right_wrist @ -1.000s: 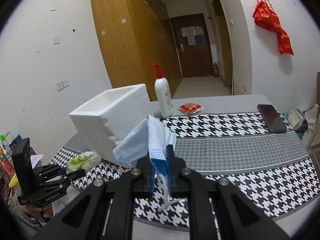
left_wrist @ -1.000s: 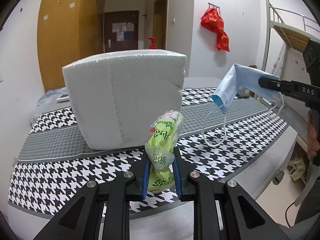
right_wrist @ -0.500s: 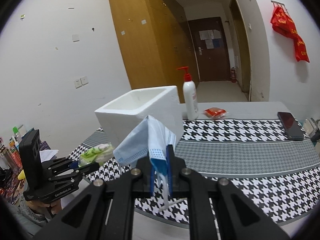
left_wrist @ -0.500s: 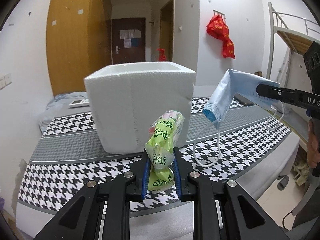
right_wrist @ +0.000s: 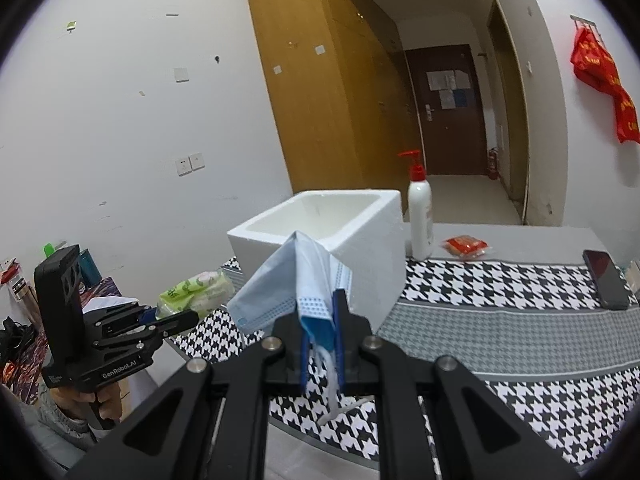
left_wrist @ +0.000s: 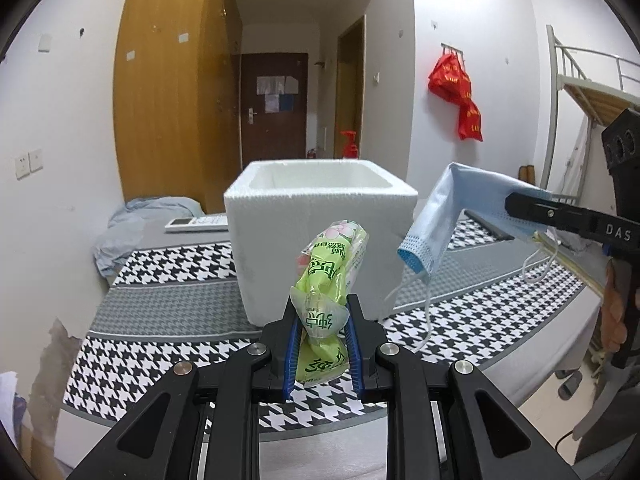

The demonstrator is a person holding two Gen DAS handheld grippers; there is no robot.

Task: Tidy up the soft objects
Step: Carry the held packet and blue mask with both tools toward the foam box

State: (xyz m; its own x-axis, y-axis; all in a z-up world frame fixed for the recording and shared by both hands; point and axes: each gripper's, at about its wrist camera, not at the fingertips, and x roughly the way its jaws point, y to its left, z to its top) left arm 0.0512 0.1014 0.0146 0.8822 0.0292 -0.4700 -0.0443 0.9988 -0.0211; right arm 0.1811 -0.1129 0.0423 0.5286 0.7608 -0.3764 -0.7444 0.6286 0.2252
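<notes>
1. The green tissue pack (left_wrist: pixel 328 276) is clamped between the blue pads of the left tool (left_wrist: pixel 321 350), standing up out of the jaws and tilted a little to the right, in the air in front of the near wall of the white foam box (left_wrist: pixel 320 240).
2. The blue face mask (right_wrist: pixel 296 292) is pinched in the right tool (right_wrist: pixel 320 340), whose pads are pressed together on its folded edge; the mask drapes to the left and its white ear loops hang below the jaws.
3. In the left wrist view the mask (left_wrist: pixel 444 216) hangs just right of the box, held up above the table.
4. The foam box (right_wrist: pixel 320 236) stands open-topped on the table (right_wrist: pixel 500 320), which wears a black-and-white houndstooth cloth with a grey band.
5. Just beside the box's far right corner stands a white pump bottle (right_wrist: pixel 420 216) with a red top.
6. Farther right lie a small red packet (right_wrist: pixel 466 246) and a dark phone (right_wrist: pixel 606 280), well apart from the box.
7. A white remote (left_wrist: pixel 198 224) lies behind the box on the left, near a crumpled pale blue cloth (left_wrist: pixel 132 232).
</notes>
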